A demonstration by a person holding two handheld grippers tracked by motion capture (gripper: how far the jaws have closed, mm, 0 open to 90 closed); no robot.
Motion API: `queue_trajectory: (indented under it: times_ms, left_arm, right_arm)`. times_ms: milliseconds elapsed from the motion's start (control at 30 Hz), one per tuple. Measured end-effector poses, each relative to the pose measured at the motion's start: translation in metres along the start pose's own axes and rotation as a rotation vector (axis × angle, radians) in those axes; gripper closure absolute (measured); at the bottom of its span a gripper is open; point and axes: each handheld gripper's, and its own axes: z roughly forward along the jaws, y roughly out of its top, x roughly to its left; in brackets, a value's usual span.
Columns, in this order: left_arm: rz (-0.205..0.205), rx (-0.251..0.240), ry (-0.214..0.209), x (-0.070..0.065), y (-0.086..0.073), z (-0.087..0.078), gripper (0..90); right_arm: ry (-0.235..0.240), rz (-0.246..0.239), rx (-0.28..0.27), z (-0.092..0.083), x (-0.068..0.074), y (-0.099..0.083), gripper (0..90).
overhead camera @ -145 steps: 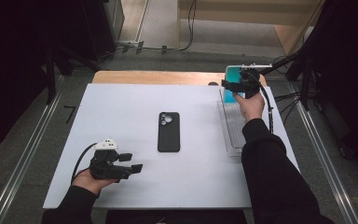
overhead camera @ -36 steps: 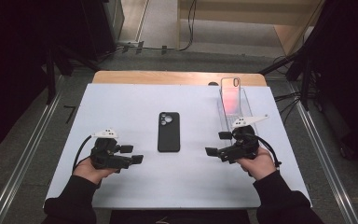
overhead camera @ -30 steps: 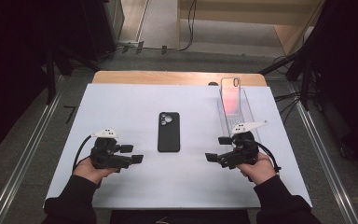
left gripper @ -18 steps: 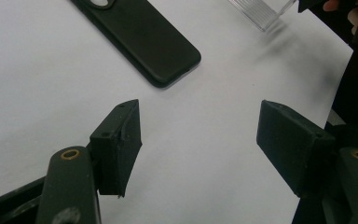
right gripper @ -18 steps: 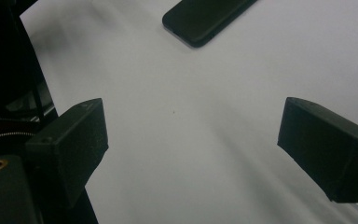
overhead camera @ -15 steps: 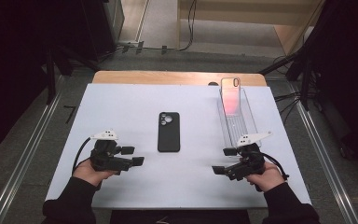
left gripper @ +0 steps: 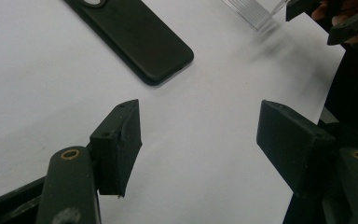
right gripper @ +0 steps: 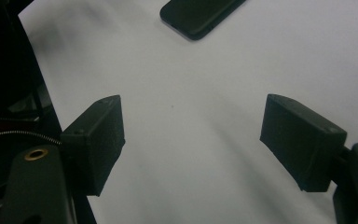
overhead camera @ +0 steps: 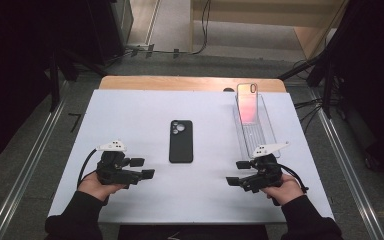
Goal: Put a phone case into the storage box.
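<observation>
A black phone case [overhead camera: 181, 141] lies flat, camera hole away from me, in the middle of the white table [overhead camera: 130, 110]. A pink phone case [overhead camera: 248, 103] stands upright at the far end of a clear slotted rack [overhead camera: 260, 135] on the right. My left gripper [overhead camera: 143, 168] rests at the front left, open and empty, pointing right; its view shows the black case [left gripper: 135, 37] ahead of the left gripper [left gripper: 200, 126]. My right gripper [overhead camera: 237, 172] sits at the front right, pointing left. Its jaws have just been closing a little but stand open with nothing between them [right gripper: 193, 126].
A wooden strip [overhead camera: 190, 83] runs along the table's far edge. Metal rails [overhead camera: 25, 165] flank the table on both sides, and cables lie on the floor behind. The left gripper view catches the rack's near corner [left gripper: 256, 9] and the other gripper [left gripper: 335, 18] beyond it.
The right hand left the rack's far end, where the pink case now stands, and came down to the front right of the table. The left hand stayed put.
</observation>
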Motion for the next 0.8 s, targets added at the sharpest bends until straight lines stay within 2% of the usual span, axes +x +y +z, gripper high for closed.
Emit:
queue_trajectory:
  times_ms: [200,300,433,800]
  left_arm:
    - [-0.002,-0.004,0.007,0.0,0.0,-0.001,30.6]
    - [0.0,0.001,0.013,0.001,-0.001,-0.001,30.6]
    - [-0.005,-0.004,0.018,0.002,-0.001,-0.002,30.6]
    - [-0.002,-0.001,0.021,0.001,-0.002,-0.002,30.6]
  right_arm:
    - [-0.021,0.005,0.008,0.006,0.005,0.013,19.8]
    - [-0.031,0.013,0.004,0.012,0.008,0.023,19.8]
    - [-0.057,-0.003,-0.008,0.02,0.01,0.033,19.8]
    - [-0.083,0.001,-0.017,0.046,0.013,0.064,19.8]
